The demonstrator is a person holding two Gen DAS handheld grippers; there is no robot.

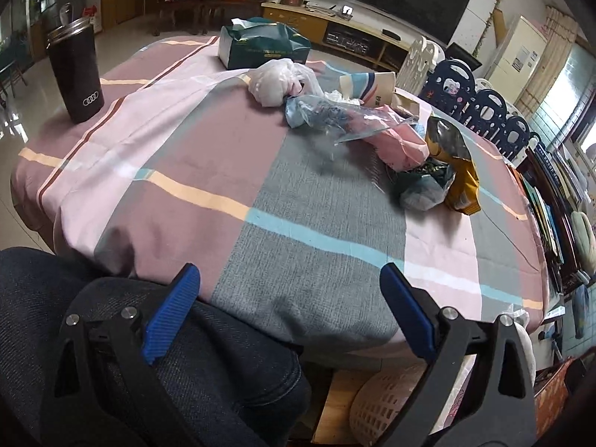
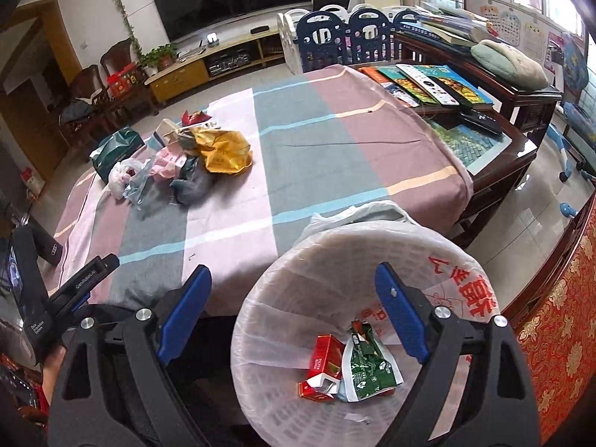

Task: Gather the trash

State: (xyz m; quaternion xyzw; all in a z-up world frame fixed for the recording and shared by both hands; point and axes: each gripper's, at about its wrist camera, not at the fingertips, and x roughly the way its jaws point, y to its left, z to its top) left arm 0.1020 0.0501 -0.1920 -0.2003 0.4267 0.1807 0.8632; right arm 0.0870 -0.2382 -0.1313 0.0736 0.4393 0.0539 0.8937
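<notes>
A heap of trash lies on the striped tablecloth: a white plastic bag [image 1: 275,82], a clear bluish bag [image 1: 327,115], a pink wrapper [image 1: 402,145], a yellow packet [image 1: 462,182] and a paper cup [image 1: 372,87]. My left gripper [image 1: 288,272] is open and empty at the table's near edge, well short of the heap. My right gripper [image 2: 293,272] is open and empty above the bag-lined white bin [image 2: 283,316]. Inside the bin lie a red carton [image 2: 324,361] and a green wrapper [image 2: 368,365]. In the right wrist view the heap [image 2: 193,156] sits far left on the table.
A black tumbler [image 1: 76,70] and a green tissue box [image 1: 260,46] stand on the table's far side. A person's jeans-clad leg [image 1: 111,335] is under the left gripper. A dark side table with books [image 2: 428,82] and a red patterned seat [image 2: 558,335] flank the bin.
</notes>
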